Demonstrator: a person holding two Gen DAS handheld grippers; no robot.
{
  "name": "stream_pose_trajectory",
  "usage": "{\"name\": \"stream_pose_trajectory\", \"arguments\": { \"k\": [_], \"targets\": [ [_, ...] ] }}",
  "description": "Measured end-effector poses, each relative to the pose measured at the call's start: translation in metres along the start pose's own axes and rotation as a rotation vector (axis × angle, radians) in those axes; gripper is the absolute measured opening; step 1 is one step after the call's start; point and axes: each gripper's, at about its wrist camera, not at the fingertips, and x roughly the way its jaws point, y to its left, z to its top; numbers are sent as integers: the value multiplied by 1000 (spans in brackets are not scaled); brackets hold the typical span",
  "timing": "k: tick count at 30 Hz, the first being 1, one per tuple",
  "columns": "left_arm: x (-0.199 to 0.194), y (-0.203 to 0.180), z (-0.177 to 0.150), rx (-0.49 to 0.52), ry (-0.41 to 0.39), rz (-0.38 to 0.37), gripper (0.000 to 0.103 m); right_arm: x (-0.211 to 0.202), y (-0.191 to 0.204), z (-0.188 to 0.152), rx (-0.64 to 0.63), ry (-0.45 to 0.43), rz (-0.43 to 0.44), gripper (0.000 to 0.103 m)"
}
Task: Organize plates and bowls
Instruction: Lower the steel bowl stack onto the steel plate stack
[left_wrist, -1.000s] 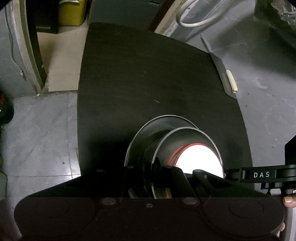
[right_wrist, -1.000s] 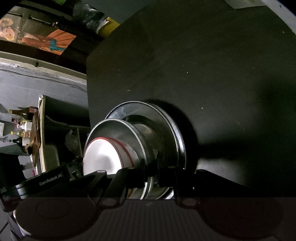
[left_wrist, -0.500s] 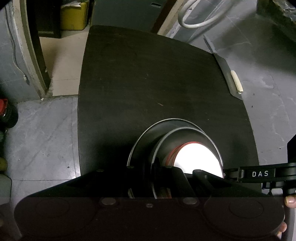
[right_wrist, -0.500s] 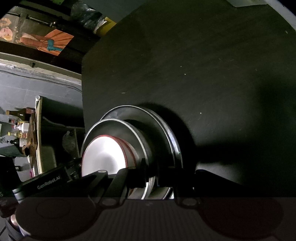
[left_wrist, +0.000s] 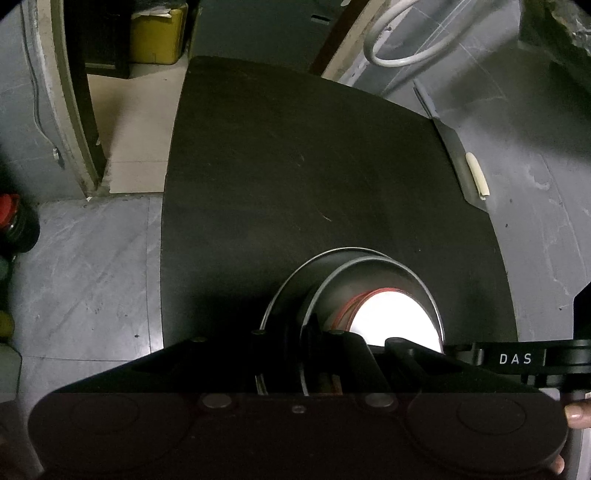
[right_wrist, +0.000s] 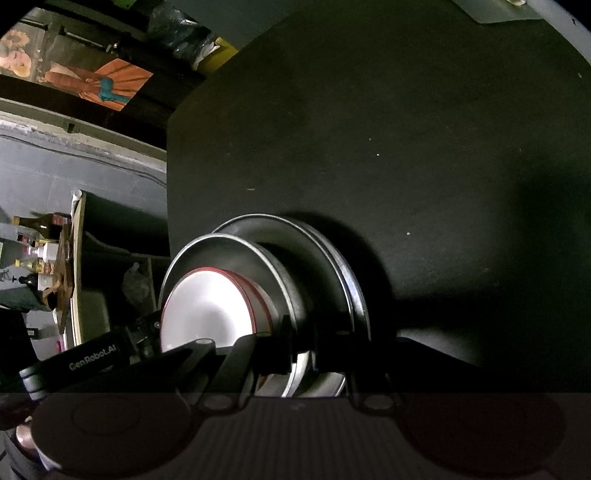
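**A:** ok what's right up close here? Looks like both tools are on the same stack.

**B:** yep. The left gripper (left_wrist: 314, 354) is clenched on the near rim of the shiny steel bowl (left_wrist: 373, 273), and the right gripper (right_wrist: 299, 350) is clamped on that same bowl's rim (right_wrist: 221, 243) from the opposite side. Its black arm with white lettering pokes into the left wrist view on the right.

**A:** and inside the bowl?

**B:** a white bowl with a red rim (right_wrist: 203, 310) is nested in it. Under both sits a wide round steel plate (right_wrist: 332, 251), flat on the black round-cornered table (left_wrist: 295, 166).

**A:** where on the table tho?

**B:** close to the near edge, and in the right wrist view near the table's left edge. Can't tell if the steel bowl is lifted off the plate.

**A:** further back?

**B:** bare tabletop, then grey stone floor (left_wrist: 85, 258) and a yellow box (left_wrist: 155, 37) by the wall.
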Motion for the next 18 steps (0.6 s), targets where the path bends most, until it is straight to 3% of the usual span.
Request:
{"name": "stream_pose_trajectory", "arguments": {
  "k": [18],
  "targets": [
    [-3,-5,-5,2,-27,42,11,1,5,1,-13,-32,-36,15]
  ]
}}
